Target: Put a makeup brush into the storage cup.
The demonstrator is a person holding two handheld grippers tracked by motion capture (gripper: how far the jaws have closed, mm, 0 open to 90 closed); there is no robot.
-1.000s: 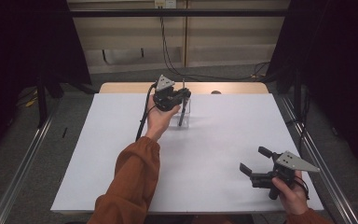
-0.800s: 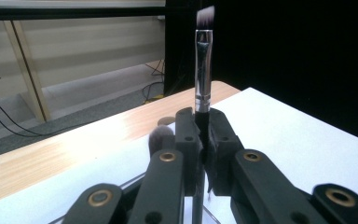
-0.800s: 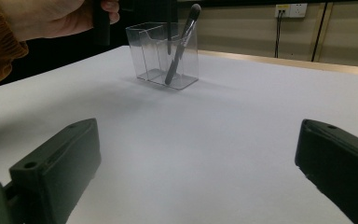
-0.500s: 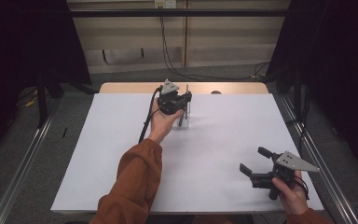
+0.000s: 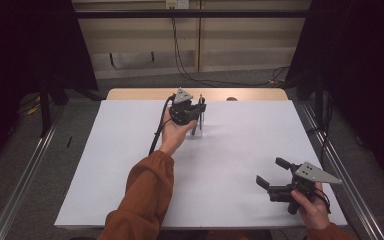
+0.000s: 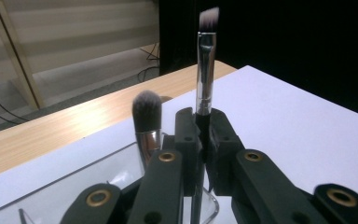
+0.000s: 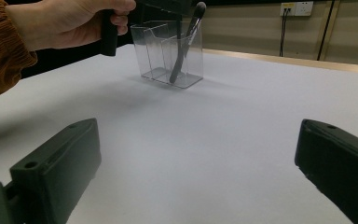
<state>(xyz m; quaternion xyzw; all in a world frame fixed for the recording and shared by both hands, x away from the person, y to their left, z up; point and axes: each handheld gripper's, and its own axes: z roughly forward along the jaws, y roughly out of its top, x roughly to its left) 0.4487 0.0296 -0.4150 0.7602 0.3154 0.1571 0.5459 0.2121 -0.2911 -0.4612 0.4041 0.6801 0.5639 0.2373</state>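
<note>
The step in hand looks like setting a makeup brush into the clear holder (image 7: 168, 53) at the far middle of the white tabletop (image 5: 130, 165): the left claw (image 6: 204, 135) is clamped on the thin black handle of the angled brush (image 6: 206, 70), holding it upright right over the holder, with the handle's lower end reaching down at the holder's rim. The holder is a small transparent plastic box with inner dividers, hard and glossy — light and likely to slide if nudged. Already in it stands a round brush (image 6: 147, 116), soft domed bristles above a shiny metal ferrule, leaning against a wall. The angled brush has a slanted pale tip and a long chrome ferrule. The next move, as I judge it, calls for lowering the handle straight into a free compartment, then easing the grip off without tipping the box. The right claw (image 5: 275, 176) rests near the tabletop's near right corner, its jaws wide apart and empty — well apart from the holder
</note>
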